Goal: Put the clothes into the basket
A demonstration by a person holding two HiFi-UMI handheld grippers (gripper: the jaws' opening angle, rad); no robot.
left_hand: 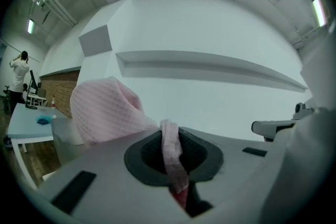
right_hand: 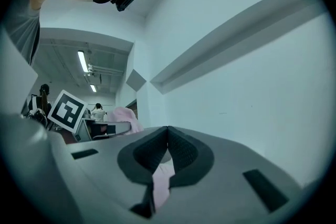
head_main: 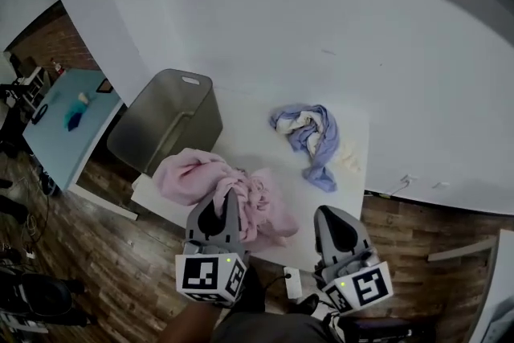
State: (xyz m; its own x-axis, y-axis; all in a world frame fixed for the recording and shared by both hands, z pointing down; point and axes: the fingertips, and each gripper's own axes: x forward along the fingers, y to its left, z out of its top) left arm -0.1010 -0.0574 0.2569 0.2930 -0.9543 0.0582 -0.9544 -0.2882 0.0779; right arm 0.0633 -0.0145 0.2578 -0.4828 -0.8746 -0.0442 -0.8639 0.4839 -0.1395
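The grey plastic basket [head_main: 165, 120] at the white table's [head_main: 249, 144] left edge looks empty, while the left gripper [head_main: 230, 198] and the right gripper [head_main: 324, 214] both clamp the crumpled pink garment [head_main: 197, 173], and the blue-and-white garment [head_main: 309, 132] waits.

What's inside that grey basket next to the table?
No clothes show inside the basket, only its bare grey walls. The pink clothes overlap its near edge, so that corner cannot be seen.
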